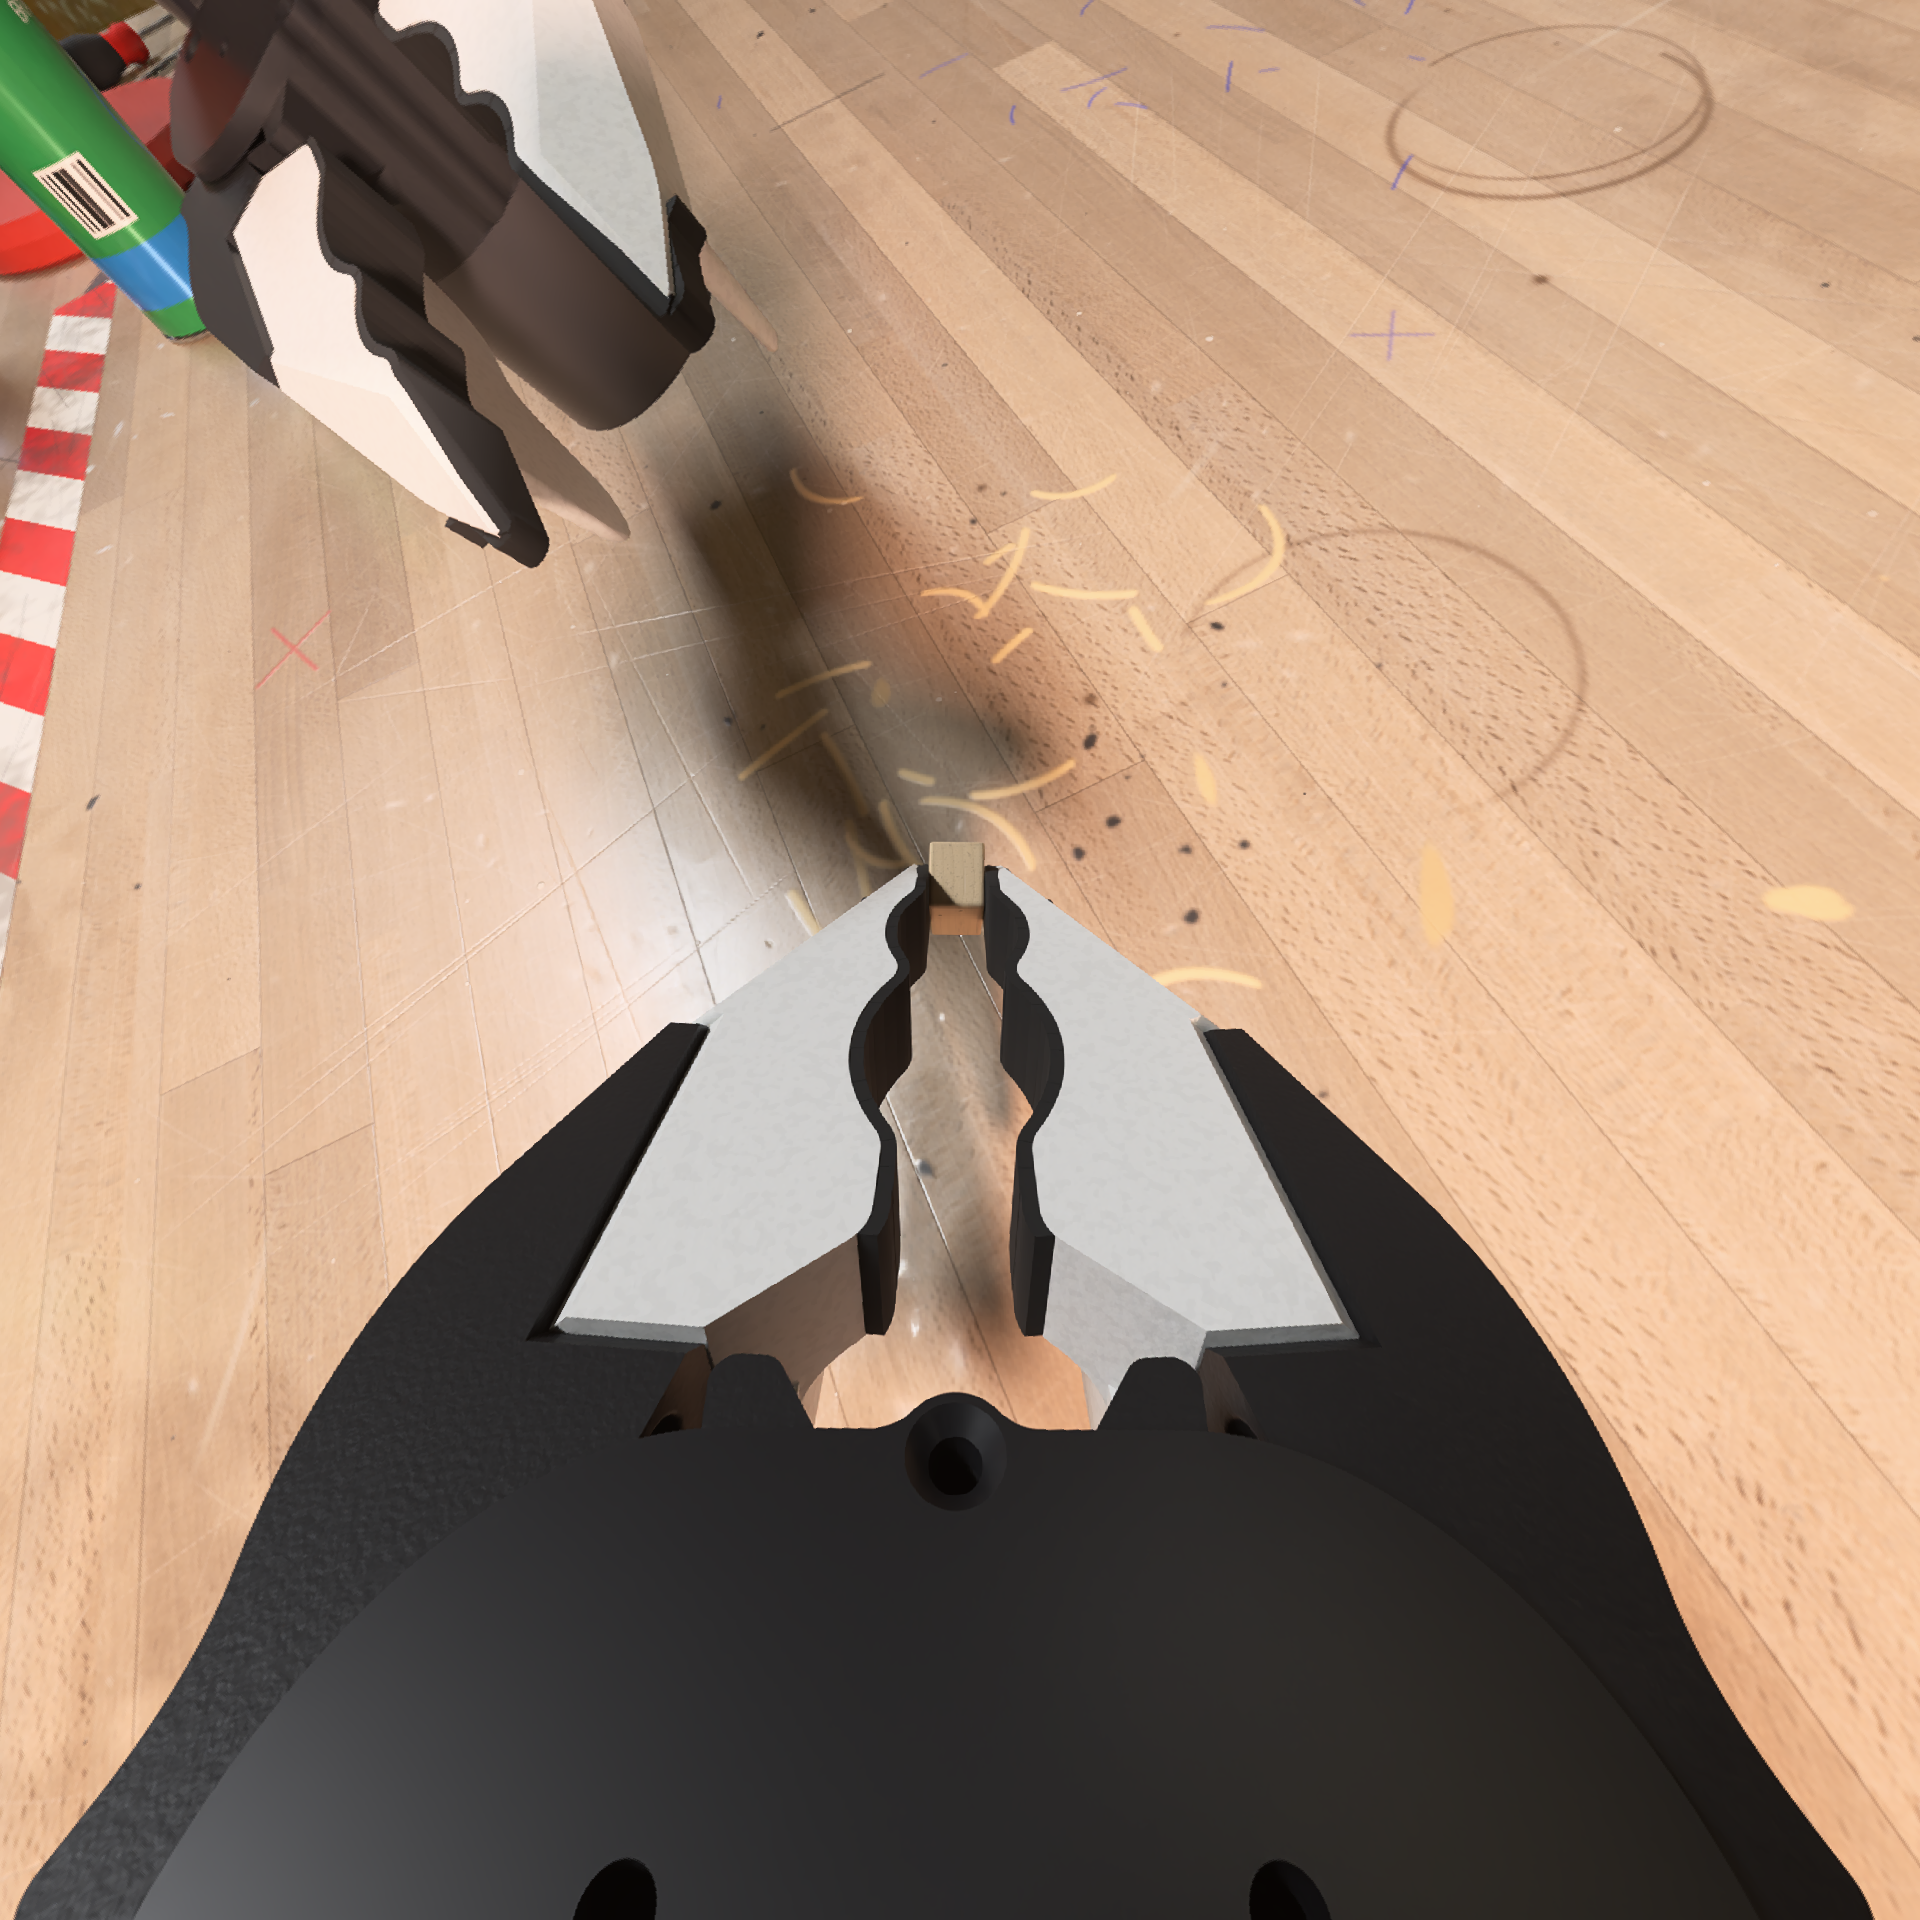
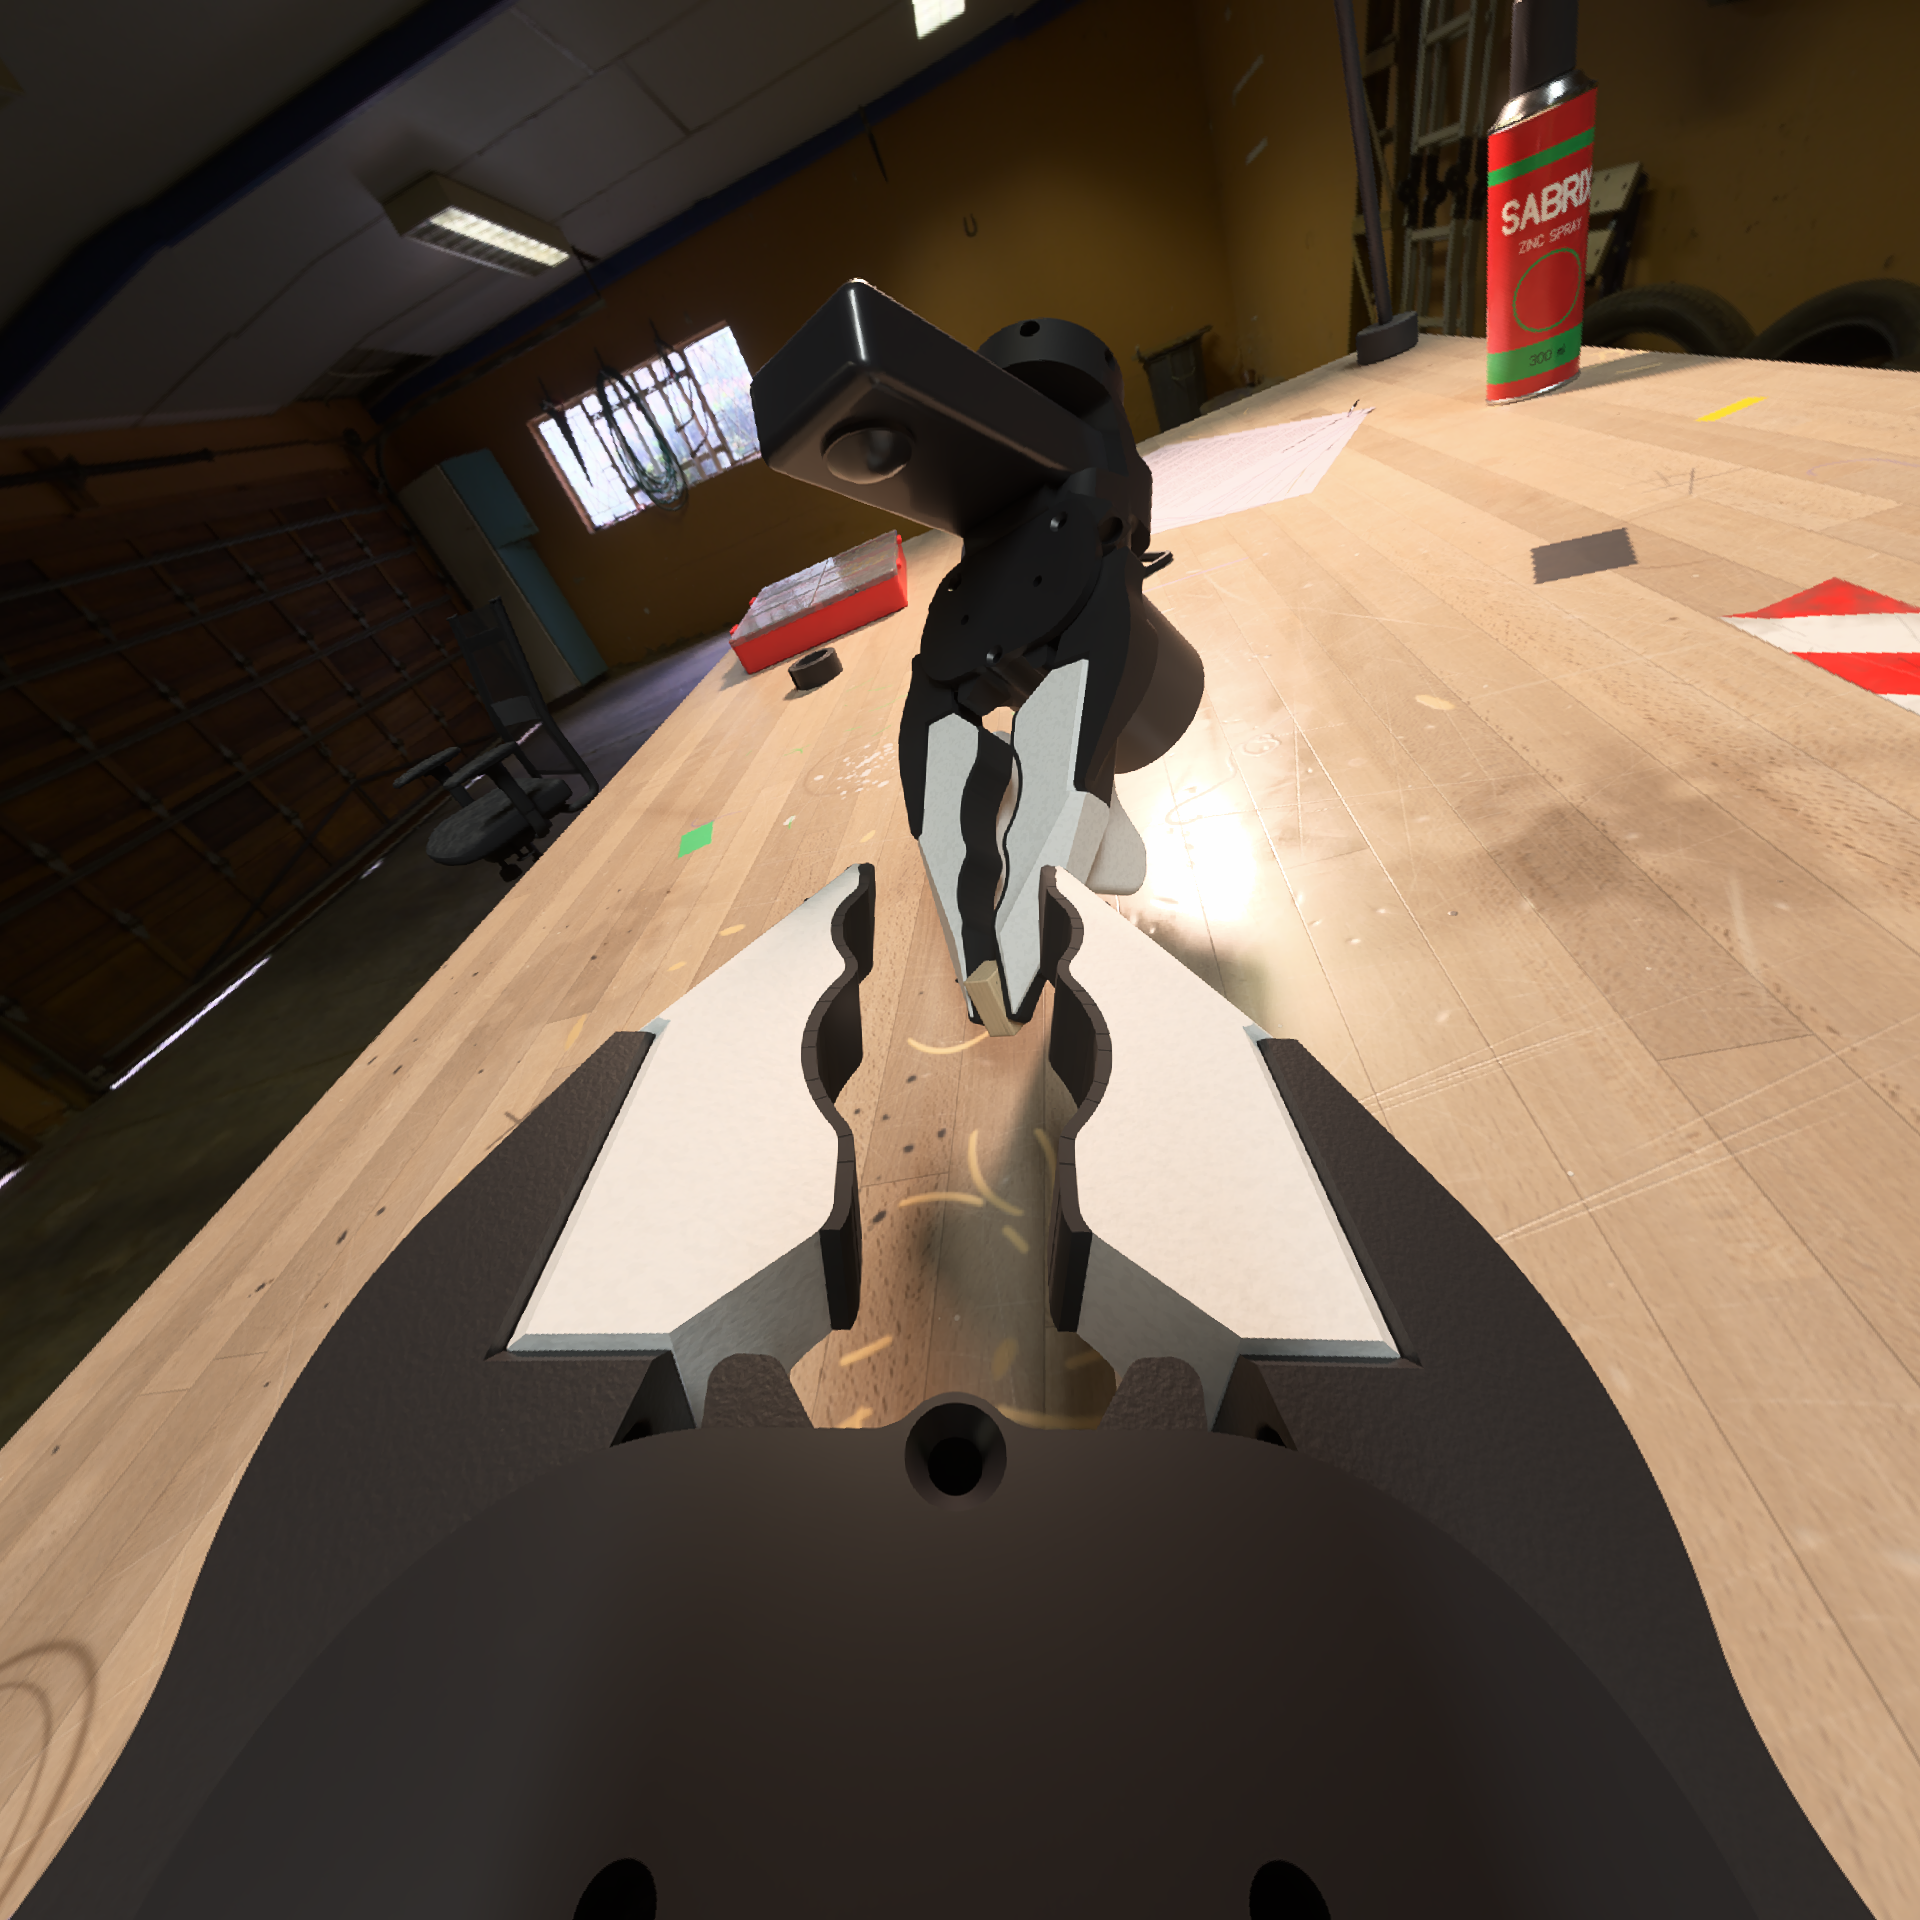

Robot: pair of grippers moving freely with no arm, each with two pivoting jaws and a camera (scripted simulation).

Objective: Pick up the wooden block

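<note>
The wooden block [image 1: 955,885] is a small pale cube pinched between the fingertips of my left gripper [image 1: 955,896], just above the wooden workbench. In the right wrist view the same block [image 2: 990,1000] shows at the tips of the left gripper [image 2: 997,997], which points down at the bench. My right gripper [image 2: 961,883] is open and empty, hovering over the bench and facing the left one. It also shows in the left wrist view [image 1: 603,416] at the upper left, jaws apart.
A green spray can [image 1: 94,187] and a red object lie at the upper left, beside red-and-white striped tape [image 1: 42,540]. A red spray can [image 2: 1538,239], a red box [image 2: 821,608], a black tape roll [image 2: 814,668] and a paper sheet [image 2: 1247,457] sit farther along the bench.
</note>
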